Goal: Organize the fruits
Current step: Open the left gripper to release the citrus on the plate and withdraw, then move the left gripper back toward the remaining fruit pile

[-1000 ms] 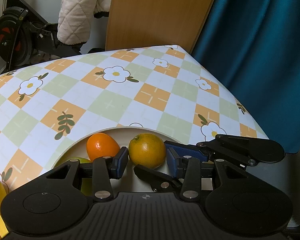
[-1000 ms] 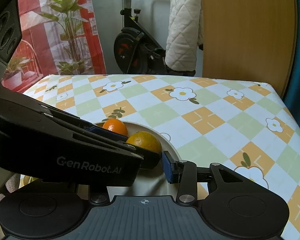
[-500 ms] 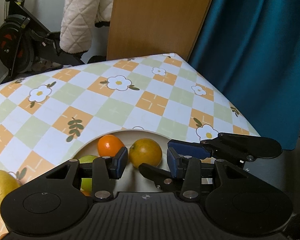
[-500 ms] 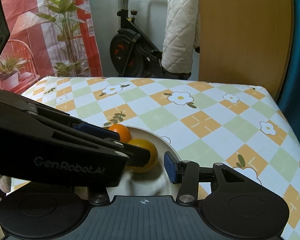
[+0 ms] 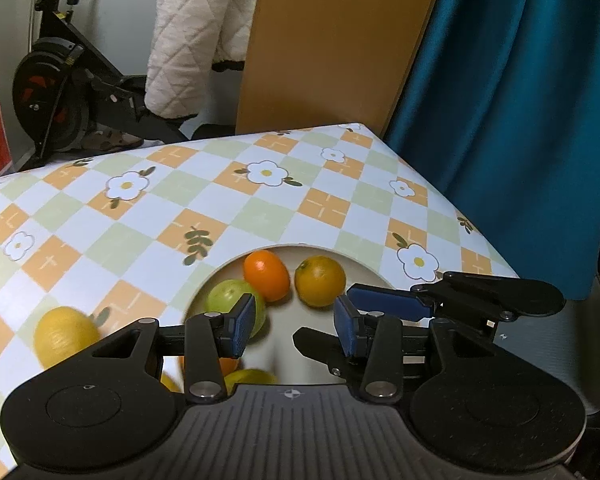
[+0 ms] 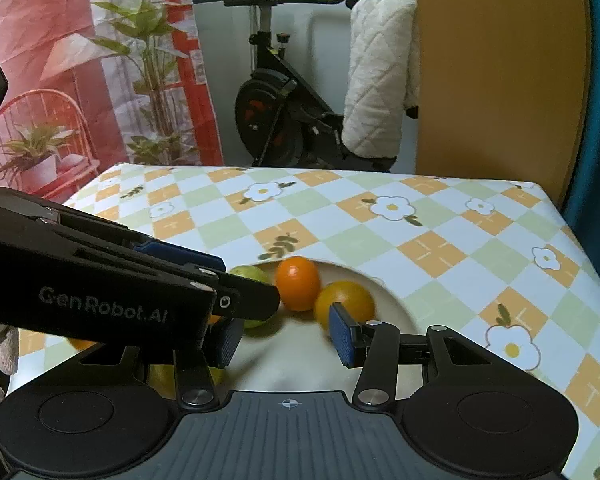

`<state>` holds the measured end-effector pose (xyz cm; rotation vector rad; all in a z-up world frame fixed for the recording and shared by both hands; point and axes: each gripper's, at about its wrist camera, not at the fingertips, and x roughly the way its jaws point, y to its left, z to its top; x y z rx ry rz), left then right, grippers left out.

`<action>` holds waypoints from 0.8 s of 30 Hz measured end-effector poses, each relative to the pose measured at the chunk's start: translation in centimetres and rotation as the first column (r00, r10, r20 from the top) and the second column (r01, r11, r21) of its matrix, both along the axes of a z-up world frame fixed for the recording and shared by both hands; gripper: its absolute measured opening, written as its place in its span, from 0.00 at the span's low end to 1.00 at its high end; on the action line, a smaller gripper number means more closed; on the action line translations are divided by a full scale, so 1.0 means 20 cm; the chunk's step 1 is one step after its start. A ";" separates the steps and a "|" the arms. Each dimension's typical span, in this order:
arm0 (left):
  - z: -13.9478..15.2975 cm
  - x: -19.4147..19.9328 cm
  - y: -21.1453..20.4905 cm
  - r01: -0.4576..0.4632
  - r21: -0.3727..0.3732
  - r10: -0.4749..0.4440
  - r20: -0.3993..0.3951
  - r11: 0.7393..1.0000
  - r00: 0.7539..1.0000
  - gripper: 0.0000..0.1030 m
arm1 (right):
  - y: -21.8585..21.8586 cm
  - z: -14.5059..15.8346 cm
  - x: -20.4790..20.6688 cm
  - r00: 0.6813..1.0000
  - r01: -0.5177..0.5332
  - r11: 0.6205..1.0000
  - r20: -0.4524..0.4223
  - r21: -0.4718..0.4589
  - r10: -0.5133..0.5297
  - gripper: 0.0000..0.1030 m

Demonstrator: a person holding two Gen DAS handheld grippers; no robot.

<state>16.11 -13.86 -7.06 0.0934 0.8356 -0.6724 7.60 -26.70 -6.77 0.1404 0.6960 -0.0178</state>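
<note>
The left claw (image 5: 296,330) and right claw (image 6: 284,336) angle downward side by side, jaws apart and empty.

Three fruits (image 5: 319,286) in the plate (image 5: 370,270) (a fourth (image 5: 65,334) left, on the table (image 5: 260,216))

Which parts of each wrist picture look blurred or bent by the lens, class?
Left wrist view: the yellow fruit on the tablecloth is smeared by motion, and the table's edges curve from fisheye distortion. Right wrist view: the dull orange is soft at its lower edge, while the bright orange stays sharp.
</note>
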 end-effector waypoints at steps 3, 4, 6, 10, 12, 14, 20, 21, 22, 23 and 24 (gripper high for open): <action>0.02 -0.03 0.05 -0.004 -0.004 0.005 0.010 1.000 1.000 0.44 | 0.06 0.02 -0.02 1.000 -0.013 1.000 0.005 0.006 0.013 0.42; 0.03 -0.04 0.06 -0.005 -0.004 0.005 0.014 1.000 1.000 0.44 | 0.08 0.02 -0.02 1.000 -0.016 1.000 0.006 0.007 0.016 0.42; 0.04 -0.06 0.10 -0.009 -0.002 0.009 0.020 1.000 1.000 0.44 | 0.11 0.03 -0.03 1.000 -0.025 1.000 0.010 0.012 0.025 0.42; 0.06 -0.08 0.17 -0.026 -0.002 0.026 0.026 1.000 0.999 0.44 | 0.17 0.05 -0.05 0.999 -0.039 0.999 0.019 0.020 0.039 0.42; 0.06 -0.09 0.21 -0.039 -0.003 0.039 0.033 0.999 0.999 0.44 | 0.20 0.06 -0.06 0.999 -0.045 0.999 0.021 0.020 0.045 0.42; 0.07 -0.10 0.25 -0.052 -0.008 0.052 0.035 0.999 0.998 0.44 | 0.22 0.07 -0.06 0.998 -0.052 0.998 0.023 0.020 0.052 0.42; 0.08 -0.11 0.39 -0.108 -0.034 0.109 0.034 0.994 0.993 0.44 | 0.26 0.09 -0.08 0.998 -0.060 0.998 0.030 0.019 0.060 0.42; 0.08 -0.11 0.42 -0.120 -0.042 0.121 0.030 0.992 0.992 0.44 | 0.27 0.09 -0.08 0.998 -0.062 0.998 0.031 0.020 0.061 0.42; 0.08 -0.11 0.44 -0.132 -0.048 0.134 0.028 0.990 0.991 0.44 | 0.28 0.09 -0.08 0.997 -0.065 0.998 0.031 0.021 0.064 0.42; 0.08 -0.11 0.47 -0.143 -0.051 0.145 0.028 0.988 0.989 0.44 | 0.29 0.09 -0.08 0.997 -0.069 0.997 0.030 0.020 0.069 0.42; 0.08 -0.11 0.49 -0.154 -0.053 0.155 0.029 0.987 0.987 0.44 | 0.30 0.09 -0.08 0.997 -0.074 0.997 0.030 0.019 0.073 0.42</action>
